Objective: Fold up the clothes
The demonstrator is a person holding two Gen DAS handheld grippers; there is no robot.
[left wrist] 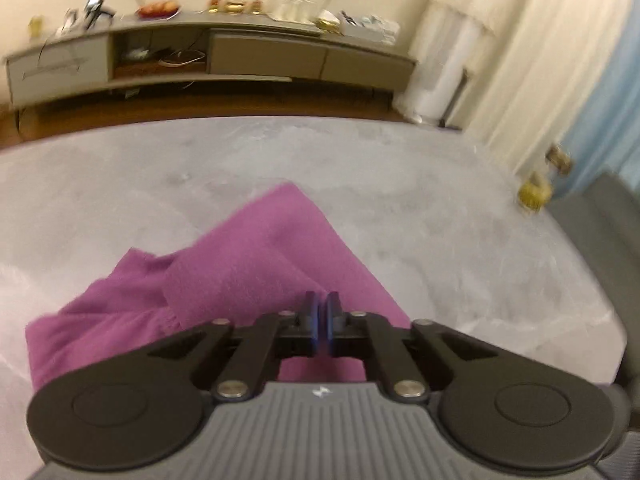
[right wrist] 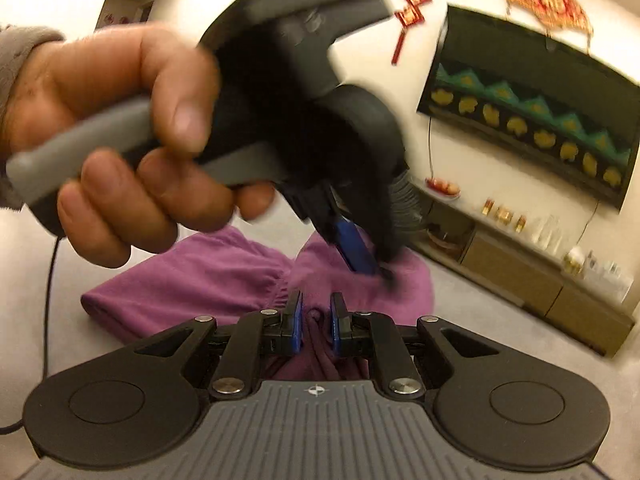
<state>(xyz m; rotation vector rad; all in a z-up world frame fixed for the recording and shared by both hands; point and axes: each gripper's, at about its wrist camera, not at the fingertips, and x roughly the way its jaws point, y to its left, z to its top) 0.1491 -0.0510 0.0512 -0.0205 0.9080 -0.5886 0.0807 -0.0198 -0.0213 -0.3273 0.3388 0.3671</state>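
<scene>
Both tools hover over the purple garment [left wrist: 256, 264] on the grey worktop [left wrist: 460, 216]. Left tool [left wrist: 322, 322] is pressed together, empty. Right tool [right wrist: 316, 322] is slightly spread over bunched cloth.

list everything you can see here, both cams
garment: one, purple, crumpled on the grey surface under both grippers
surface: one, grey, mottled
tv cabinet: one, grey-brown, along the far wall, cluttered top
fruit plate: one, red and orange contents, on the cabinet
tv: one, dark frame, wall above the cabinet
red ornaments: several, on the wall by the tv
curtains: white, right side
cable: one, black, left edge
hand: one, holding the left gripper's handle
left gripper: black, blue pads, shut
right gripper: black, blue pads, open over the garment
</scene>
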